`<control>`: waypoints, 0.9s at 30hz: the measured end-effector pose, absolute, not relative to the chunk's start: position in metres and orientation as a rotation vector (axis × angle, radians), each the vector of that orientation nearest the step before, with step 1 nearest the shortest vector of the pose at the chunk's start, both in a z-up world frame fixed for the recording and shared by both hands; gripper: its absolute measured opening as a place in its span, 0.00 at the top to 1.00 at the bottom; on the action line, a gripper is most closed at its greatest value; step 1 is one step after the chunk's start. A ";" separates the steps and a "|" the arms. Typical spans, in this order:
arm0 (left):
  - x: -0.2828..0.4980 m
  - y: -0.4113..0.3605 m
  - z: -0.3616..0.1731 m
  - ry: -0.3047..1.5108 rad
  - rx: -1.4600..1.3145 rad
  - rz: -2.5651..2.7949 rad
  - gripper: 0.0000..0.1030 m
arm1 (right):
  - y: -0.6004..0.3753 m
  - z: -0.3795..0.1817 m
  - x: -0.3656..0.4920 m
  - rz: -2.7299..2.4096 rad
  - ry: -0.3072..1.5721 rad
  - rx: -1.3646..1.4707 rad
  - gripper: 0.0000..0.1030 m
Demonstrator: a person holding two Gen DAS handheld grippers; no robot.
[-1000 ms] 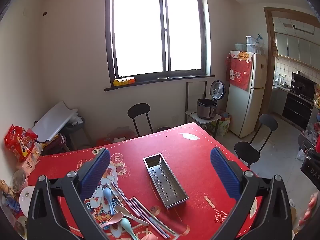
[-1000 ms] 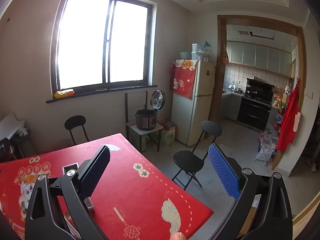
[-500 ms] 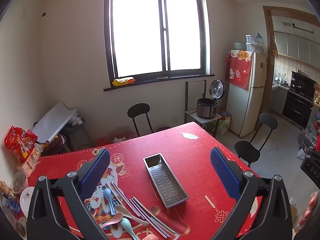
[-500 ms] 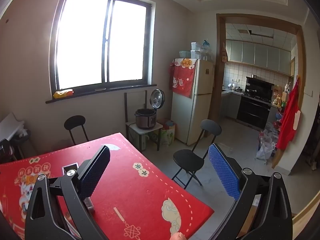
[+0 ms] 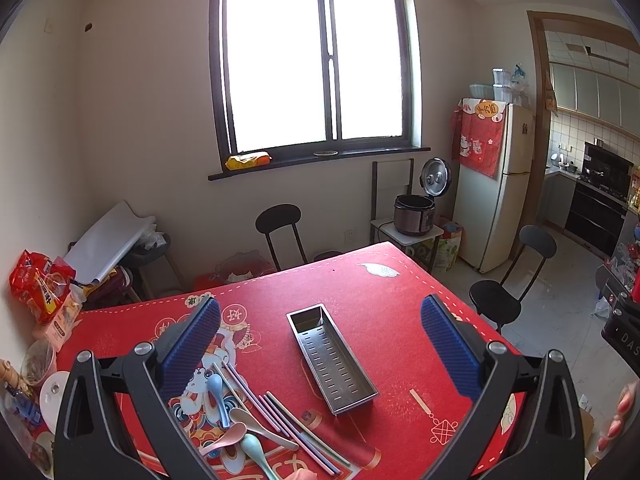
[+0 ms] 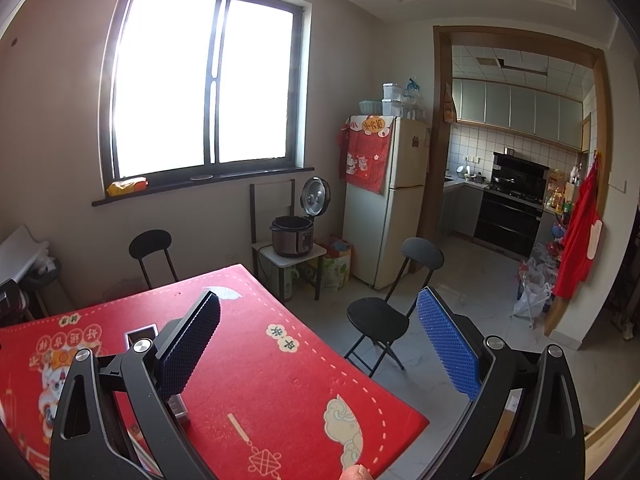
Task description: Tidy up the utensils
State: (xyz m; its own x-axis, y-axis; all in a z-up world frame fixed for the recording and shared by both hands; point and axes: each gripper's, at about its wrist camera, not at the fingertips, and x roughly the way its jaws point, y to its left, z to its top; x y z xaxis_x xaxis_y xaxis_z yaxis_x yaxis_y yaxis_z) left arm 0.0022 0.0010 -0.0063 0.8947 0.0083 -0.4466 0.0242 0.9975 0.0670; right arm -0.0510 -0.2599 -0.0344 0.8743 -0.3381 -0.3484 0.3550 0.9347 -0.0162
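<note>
A long perforated metal tray lies empty in the middle of the red table. Left of it lie several pastel spoons and several chopsticks in a loose pile. My left gripper is open and empty, held above the table over the tray and pile. My right gripper is open and empty, above the table's right edge. In the right wrist view the tray is mostly hidden behind the left finger.
Snack bags, jars and a white lid crowd the table's left edge. Black chairs stand behind the table and to its right. A rice cooker and fridge stand by the far wall.
</note>
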 end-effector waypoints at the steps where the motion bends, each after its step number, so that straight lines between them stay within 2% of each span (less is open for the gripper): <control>1: 0.002 0.001 -0.006 0.462 0.072 -0.008 0.05 | -0.260 -0.035 -0.051 -0.362 0.354 0.049 0.07; 27: -0.001 0.003 -0.004 0.462 0.070 -0.003 0.05 | -0.262 -0.036 -0.049 -0.357 0.357 0.051 0.07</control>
